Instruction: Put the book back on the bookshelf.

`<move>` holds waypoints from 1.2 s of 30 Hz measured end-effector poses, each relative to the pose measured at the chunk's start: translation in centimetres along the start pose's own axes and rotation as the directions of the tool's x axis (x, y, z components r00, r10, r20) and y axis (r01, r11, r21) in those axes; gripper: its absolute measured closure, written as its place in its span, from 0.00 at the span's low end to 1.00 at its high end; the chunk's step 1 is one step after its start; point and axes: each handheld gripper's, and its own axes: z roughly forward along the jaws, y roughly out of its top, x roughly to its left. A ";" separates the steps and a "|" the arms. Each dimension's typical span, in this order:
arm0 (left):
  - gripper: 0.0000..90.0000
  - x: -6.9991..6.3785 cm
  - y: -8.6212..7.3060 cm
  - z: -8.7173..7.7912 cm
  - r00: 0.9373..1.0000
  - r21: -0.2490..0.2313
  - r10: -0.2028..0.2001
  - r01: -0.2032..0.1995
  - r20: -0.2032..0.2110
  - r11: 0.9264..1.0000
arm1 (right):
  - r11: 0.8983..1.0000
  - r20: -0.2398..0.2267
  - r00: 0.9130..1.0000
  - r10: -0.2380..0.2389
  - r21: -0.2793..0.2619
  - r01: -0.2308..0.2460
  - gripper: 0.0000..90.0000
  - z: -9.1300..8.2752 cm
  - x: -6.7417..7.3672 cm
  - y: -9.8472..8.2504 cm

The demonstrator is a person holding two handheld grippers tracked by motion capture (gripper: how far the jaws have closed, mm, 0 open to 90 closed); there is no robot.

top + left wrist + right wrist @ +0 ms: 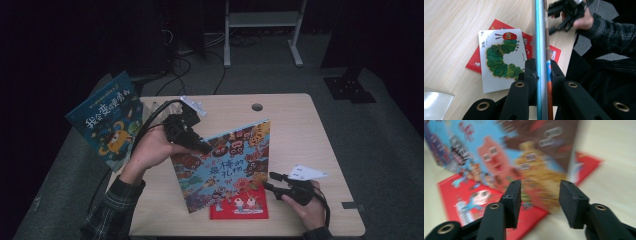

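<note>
The left claw (204, 146) pinches the blue book (225, 162) at its left edge and holds it tilted above the middle of the bench (300, 125). In the left gripper view the claw (543, 72) has its pads pressed on either side of the book's (539, 37) thin edge, which runs straight up between them.

Under the raised book a red book (240, 205) lies flat near the near edge of the bench. In the left gripper view a white book (499, 62) with a green caterpillar lies on top of the red book (475, 62).

The right claw (270, 181) sits just right of the blue book's lower right corner, its jaws spread with nothing between them. In the right gripper view the claw (540, 200) is open, and the blue book (499, 152) stands blurred just beyond it, with the red book (461, 195) flat below.

Another book (107, 120), blue with a yellow figure, leans off the far left of the bench.
</note>
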 end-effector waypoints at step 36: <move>0.90 0.0 -3.6 -8.8 0.986 -0.014 -0.054 0.052 -0.157 0.999 | 0.971 0.538 0.838 0.092 0.139 -0.195 0.36 0.6 -9.3 -1.4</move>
